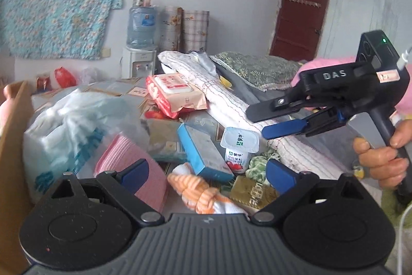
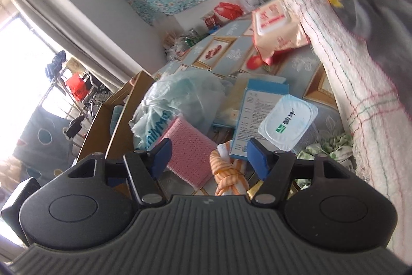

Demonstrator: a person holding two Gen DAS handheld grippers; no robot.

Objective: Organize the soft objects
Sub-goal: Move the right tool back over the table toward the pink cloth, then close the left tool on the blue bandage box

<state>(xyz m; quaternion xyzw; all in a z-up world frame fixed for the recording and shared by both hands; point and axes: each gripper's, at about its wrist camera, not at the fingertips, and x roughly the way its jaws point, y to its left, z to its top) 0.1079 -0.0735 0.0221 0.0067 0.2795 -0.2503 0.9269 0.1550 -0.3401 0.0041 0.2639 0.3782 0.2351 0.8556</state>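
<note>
An orange-and-white striped knotted cloth (image 1: 198,191) (image 2: 228,175) lies on the patterned bed cover, just below and between my left gripper's (image 1: 208,172) wide-open jaws. A pink ribbed cloth (image 1: 116,153) (image 2: 188,146) rests beside the left finger, and a green floral scrunchie (image 1: 257,168) (image 2: 329,146) sits by the right finger. My right gripper (image 2: 209,157) (image 1: 260,120) hovers open above the same pile with nothing between its pads. A hand (image 1: 381,159) holds its handle at the right.
A yogurt cup (image 1: 239,146) (image 2: 288,123), a blue carton (image 1: 203,153) (image 2: 257,105), a wipes pack (image 1: 175,94) (image 2: 275,25) and a bulging plastic bag (image 1: 72,125) (image 2: 180,97) crowd the bed. A rolled white blanket (image 1: 231,99) (image 2: 360,84) lies at the right, a cardboard box (image 1: 13,146) (image 2: 116,120) at the left.
</note>
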